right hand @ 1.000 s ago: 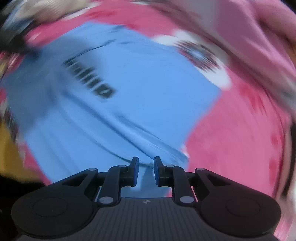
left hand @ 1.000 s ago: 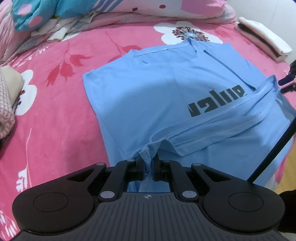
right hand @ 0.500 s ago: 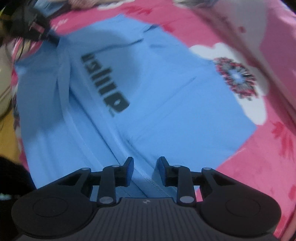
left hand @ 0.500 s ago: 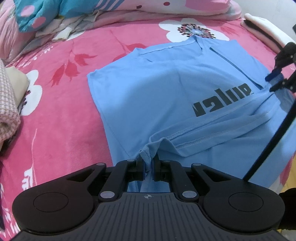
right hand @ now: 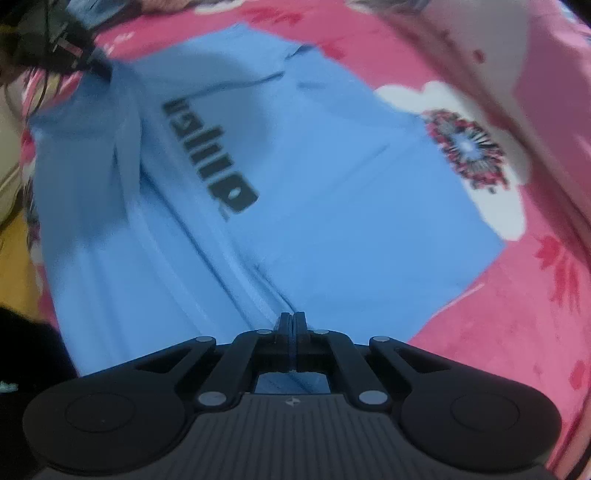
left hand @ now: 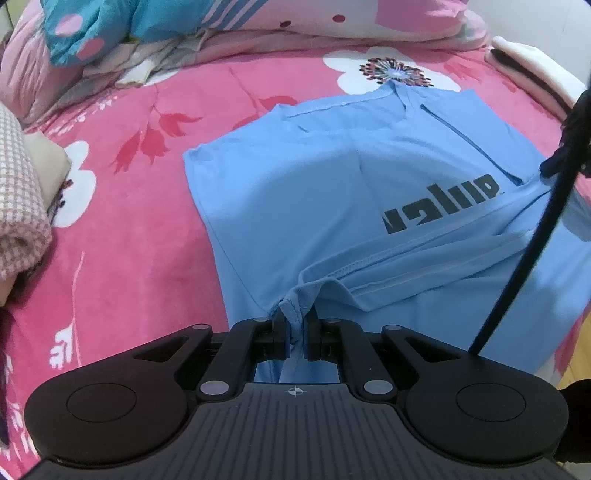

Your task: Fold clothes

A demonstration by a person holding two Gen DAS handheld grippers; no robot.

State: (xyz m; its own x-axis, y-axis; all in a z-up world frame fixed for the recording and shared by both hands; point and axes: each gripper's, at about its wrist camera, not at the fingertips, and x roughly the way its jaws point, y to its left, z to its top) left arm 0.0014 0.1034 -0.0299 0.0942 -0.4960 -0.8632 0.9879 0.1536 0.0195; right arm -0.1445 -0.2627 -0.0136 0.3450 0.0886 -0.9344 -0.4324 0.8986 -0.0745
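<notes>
On the bed [left hand: 122,258], over a pink floral bedspread, a light blue T-shirt [left hand: 317,192] lay spread flat, its neckline toward the far side near a white flower print [left hand: 391,70], its lower part hanging over the bed's near edge. Bottom hem was folded partway up over the chest, forming a doubled band [left hand: 417,266] across the shirt. Dark printed lettering [left hand: 443,210] on the chest, seen upside down and partly covered by the fold; not readable, letter shapes only. Same lettering [right hand: 210,155] showed in right wrist view, blurred, also unreadable.

Left gripper [left hand: 294,332]: fingers clenched on a bunched corner of the T-shirt hem, cloth pinched between the blue pads and trailing down behind them. Right gripper [right hand: 292,328]: fingers pressed together at the folded band of the T-shirt [right hand: 332,192]; the picture was blurred, cloth ran up to the tips but whether any was caught between them I could not tell. Right gripper also appeared at the right edge of left wrist view as a dark shape [left hand: 569,144] over the shirt's side, with a black cable [left hand: 524,258] crossing in front.

Folded pink checked cloth [left hand: 18,206] sat at the bed's left edge. Pillows and a teal-pink blanket [left hand: 110,26] piled along the far edge. Folded white items [left hand: 535,70] at the far right corner. No brand tags or labels legible anywhere.
</notes>
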